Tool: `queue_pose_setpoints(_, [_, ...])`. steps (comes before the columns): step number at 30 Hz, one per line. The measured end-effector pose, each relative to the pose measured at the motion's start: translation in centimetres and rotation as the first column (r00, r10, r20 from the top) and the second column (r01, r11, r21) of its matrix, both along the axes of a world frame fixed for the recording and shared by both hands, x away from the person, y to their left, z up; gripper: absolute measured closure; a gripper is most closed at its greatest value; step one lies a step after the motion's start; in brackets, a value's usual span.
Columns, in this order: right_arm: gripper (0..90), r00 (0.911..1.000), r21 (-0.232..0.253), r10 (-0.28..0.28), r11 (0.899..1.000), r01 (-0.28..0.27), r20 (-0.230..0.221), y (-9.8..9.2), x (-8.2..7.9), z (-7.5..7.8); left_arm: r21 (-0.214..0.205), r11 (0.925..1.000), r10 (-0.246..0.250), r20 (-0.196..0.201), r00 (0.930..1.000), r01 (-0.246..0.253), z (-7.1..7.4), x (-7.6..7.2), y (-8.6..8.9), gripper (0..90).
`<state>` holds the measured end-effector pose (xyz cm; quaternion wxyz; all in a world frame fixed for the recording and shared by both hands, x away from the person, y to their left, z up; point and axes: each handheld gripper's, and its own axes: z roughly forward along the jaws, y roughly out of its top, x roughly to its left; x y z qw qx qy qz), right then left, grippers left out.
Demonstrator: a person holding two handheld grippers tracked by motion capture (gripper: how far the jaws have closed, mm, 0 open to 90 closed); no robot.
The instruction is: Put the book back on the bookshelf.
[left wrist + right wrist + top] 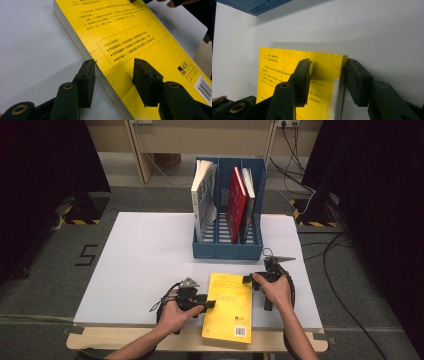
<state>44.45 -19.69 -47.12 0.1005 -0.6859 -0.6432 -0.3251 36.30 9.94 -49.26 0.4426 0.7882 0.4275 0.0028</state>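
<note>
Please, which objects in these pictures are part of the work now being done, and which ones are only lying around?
In the job:
- yellow book, flat at the table's near edge
- left claw, astride its left edge
- right claw, astride its far right corner

Just lying about:
- blue file rack
- white book and red book standing in it
- floor cables

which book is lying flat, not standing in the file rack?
The yellow book, flat on the table's near edge between both grippers. The white book and red book stand upright in the blue rack.
</note>
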Motion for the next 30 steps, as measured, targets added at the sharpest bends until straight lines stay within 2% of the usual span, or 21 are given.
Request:
queue_pose_setpoints(7, [57.3,0.9998,0.007,0.020,1.000,-0.020,-0.008,-0.2,0.2,-0.1,0.003,1.0000,-0.007,-0.002,1.0000,0.008,0.1,0.1,0.0,52.3])
queue_pose_setpoints(10, [57.5,0.9995,0.016,0.031,0.999,-0.031,-0.009,-0.4,0.3,-0.1,0.003,1.0000,-0.009,-0.007,0.9999,0.009,0.3,0.5,0.3,54.5])
queue_pose_setpoints(13, [57.5,0.9987,0.001,0.051,0.999,-0.051,-0.005,-0.3,0.4,-0.1,-0.001,1.0000,0.003,-0.017,0.9999,-0.003,0.4,1.2,0.5,55.1])
queue_pose_setpoints(25, [54.4,0.9990,-0.003,0.044,0.999,-0.044,-0.004,0.0,0.3,0.0,-0.002,0.9997,0.022,-0.028,0.9994,-0.022,0.4,1.9,0.4,56.1])
queue_pose_setpoints(30, [55.0,0.9989,-0.015,0.046,0.999,-0.046,-0.009,0.0,0.4,0.1,-0.010,0.9993,0.037,-0.031,0.9988,-0.037,0.5,2.1,0.7,60.7])
